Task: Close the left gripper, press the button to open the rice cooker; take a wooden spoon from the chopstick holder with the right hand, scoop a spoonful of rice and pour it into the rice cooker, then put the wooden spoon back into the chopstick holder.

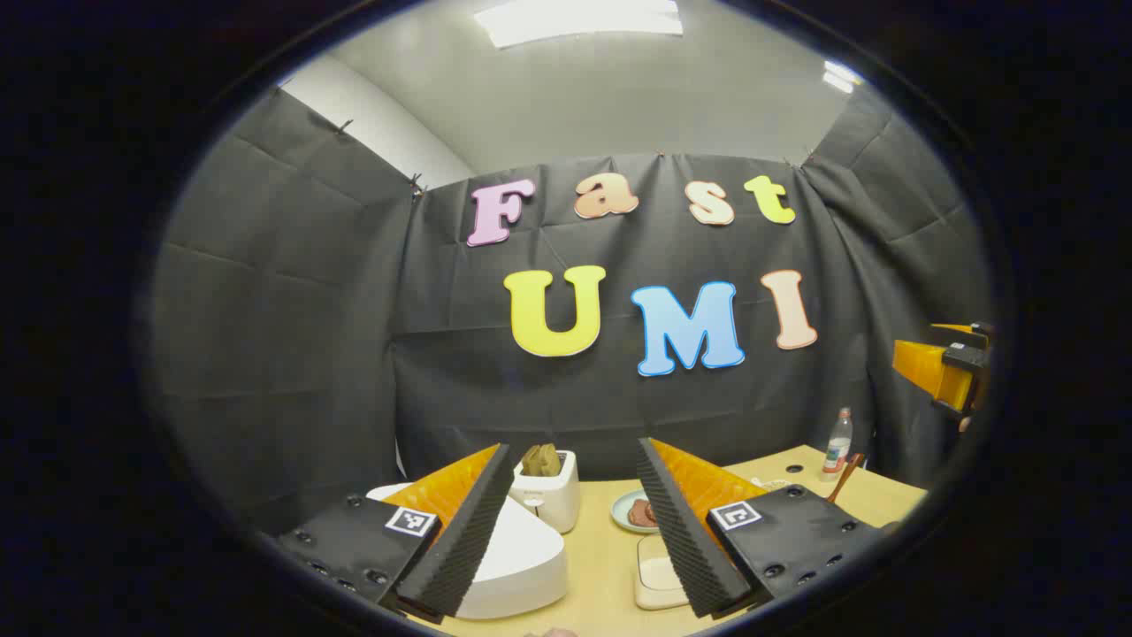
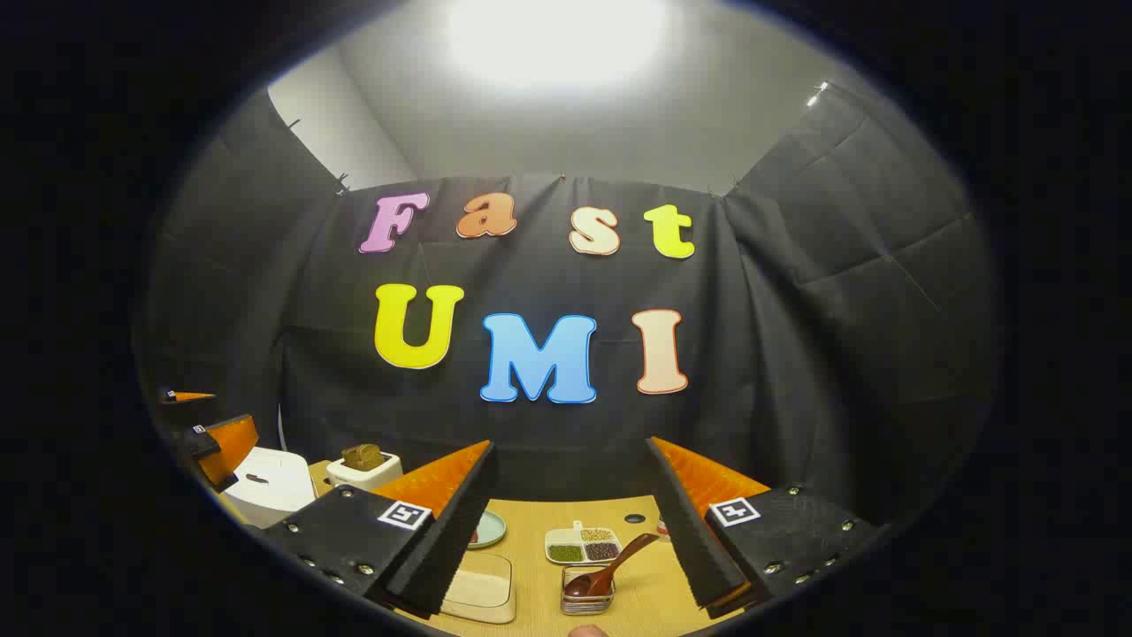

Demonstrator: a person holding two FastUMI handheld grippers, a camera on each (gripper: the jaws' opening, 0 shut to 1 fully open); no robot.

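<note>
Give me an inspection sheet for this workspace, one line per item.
Surface: tan wooden table, with round holes in its top.
Job's things: white rice cooker, lid down; wooden spoon standing tilted in the small clear chopstick holder; shallow tray of rice.
Clutter: white toaster with bread in it, plate, divided dish of beans and grains, bottle.
Grippers: left gripper open above the rice cooker; right gripper open above the chopstick holder; both hold nothing.
Cables: nothing seen.
Surroundings: black cloth booth wall, ceiling light overhead.
</note>
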